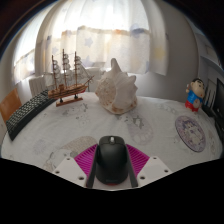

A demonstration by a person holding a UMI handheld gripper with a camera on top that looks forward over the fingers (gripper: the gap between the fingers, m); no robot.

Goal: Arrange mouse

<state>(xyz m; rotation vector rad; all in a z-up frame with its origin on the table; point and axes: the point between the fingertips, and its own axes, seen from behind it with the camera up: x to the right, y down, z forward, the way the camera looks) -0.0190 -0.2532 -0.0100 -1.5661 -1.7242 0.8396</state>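
**Background objects on the table**

A white table (60, 140) spans the middle of the frame. At upper left stands a model ship (69, 78); a keyboard (25, 113) lies at far left. A large seashell (116, 88) sits at centre. At right: a small figurine (195, 96) and a round patterned disc (190, 132). Curtains (110, 35) hang behind.

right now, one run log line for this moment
gripper: open | black mouse: between fingers, on white table | beyond: conch shell, model ship | keyboard: at left
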